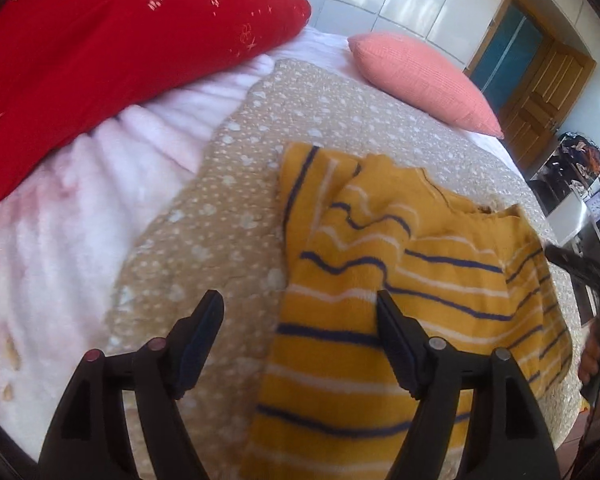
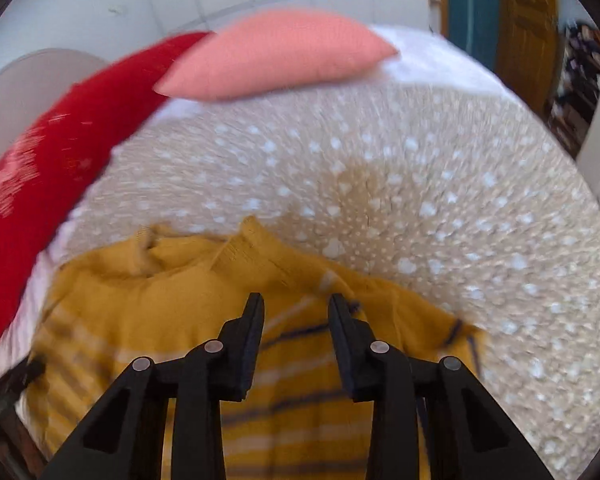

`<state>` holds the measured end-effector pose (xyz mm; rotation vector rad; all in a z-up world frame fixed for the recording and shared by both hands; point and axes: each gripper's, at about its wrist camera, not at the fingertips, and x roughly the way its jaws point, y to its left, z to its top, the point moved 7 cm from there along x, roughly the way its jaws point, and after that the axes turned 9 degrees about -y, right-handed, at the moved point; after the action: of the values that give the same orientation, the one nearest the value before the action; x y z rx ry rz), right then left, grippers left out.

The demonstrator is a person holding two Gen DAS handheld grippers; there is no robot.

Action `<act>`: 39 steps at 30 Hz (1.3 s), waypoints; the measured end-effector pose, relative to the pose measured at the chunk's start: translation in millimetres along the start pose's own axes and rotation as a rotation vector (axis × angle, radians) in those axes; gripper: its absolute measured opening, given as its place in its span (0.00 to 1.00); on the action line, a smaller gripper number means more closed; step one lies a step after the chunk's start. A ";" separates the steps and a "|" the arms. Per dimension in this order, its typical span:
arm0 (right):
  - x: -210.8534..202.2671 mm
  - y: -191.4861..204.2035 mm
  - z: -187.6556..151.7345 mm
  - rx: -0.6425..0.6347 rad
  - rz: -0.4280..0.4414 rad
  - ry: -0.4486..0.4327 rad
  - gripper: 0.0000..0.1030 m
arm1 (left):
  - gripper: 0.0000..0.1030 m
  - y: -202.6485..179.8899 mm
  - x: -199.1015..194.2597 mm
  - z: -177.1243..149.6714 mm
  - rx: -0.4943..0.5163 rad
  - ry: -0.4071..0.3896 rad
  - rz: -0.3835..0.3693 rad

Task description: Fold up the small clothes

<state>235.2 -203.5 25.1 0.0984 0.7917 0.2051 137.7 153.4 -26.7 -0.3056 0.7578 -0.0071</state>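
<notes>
Left tool [image 1: 300, 304] is held released, fingers spread over the sweater's [image 1: 380, 300] left edge. Right tool [image 2: 296, 304] likewise released above it. Sweater: mustard knit, navy and white stripes, rumpled, one sleeve folded across, lying on the dotted beige bedspread [image 1: 220, 184].
</notes>
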 end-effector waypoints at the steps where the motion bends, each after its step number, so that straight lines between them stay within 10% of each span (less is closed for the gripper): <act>1: -17.1 3.8 -10.9 -0.013 0.032 -0.003 0.35 | 0.73 0.9 -6.2 -0.3 0.009 -0.013 0.004; 9: -59.7 -53.0 -118.1 0.066 0.012 0.102 0.31 | 0.73 -4.4 -40.3 -26.0 0.066 -0.039 0.021; 11: -64.7 -80.0 -122.4 0.142 -0.054 0.111 0.53 | 0.73 -2.8 -54.7 -32.0 0.056 -0.055 0.016; 15: -101.2 -83.8 -99.4 0.190 -0.068 0.003 0.53 | 0.83 -0.3 -90.2 -48.2 0.005 -0.138 0.008; 19: -119.2 -20.8 -68.4 0.128 0.067 -0.063 0.53 | 0.86 0.2 -95.1 -75.8 -0.097 -0.159 -0.020; 29: -26.8 193.4 -67.0 -0.097 0.322 0.128 0.60 | 0.86 -4.8 -133.9 -126.5 -0.147 -0.204 -0.083; 39: 89.4 300.5 -77.5 -0.226 0.112 0.240 0.78 | 0.87 29.6 -165.8 -120.6 -0.176 -0.257 -0.075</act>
<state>197.2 110.1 -41.8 -0.0972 0.9968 0.4165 -67.8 168.3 -5.4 -0.4928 0.4923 0.0277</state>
